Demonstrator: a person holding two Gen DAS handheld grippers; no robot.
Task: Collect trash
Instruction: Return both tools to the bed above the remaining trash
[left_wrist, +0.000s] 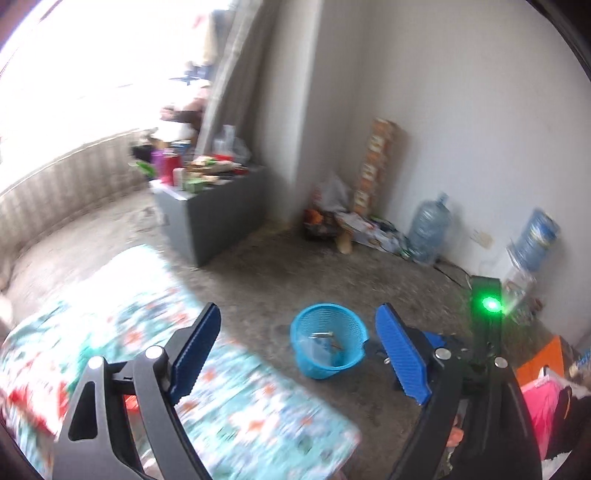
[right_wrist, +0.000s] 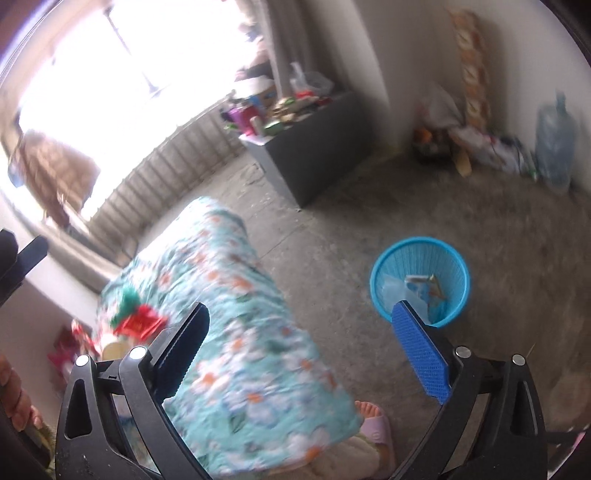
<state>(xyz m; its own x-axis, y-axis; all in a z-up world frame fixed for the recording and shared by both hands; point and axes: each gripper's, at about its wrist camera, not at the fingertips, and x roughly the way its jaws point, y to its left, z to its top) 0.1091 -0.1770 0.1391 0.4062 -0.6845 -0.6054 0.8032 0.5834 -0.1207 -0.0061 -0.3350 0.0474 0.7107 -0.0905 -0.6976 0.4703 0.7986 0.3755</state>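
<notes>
Blue mesh plastic basket (right_wrist: 421, 280) holding crumpled wrappers (right_wrist: 424, 288), concrete floor (right_wrist: 517, 240).

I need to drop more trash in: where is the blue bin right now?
The blue bin stands on the bare concrete floor, right of the floral-covered bed in both wrist views, with some trash already inside.

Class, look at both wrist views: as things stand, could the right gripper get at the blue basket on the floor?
Probably yes. The right gripper is open and empty, and the blue basket stands alone on bare floor beside the floral-covered table, its mouth uncovered; nothing lies between.
</notes>
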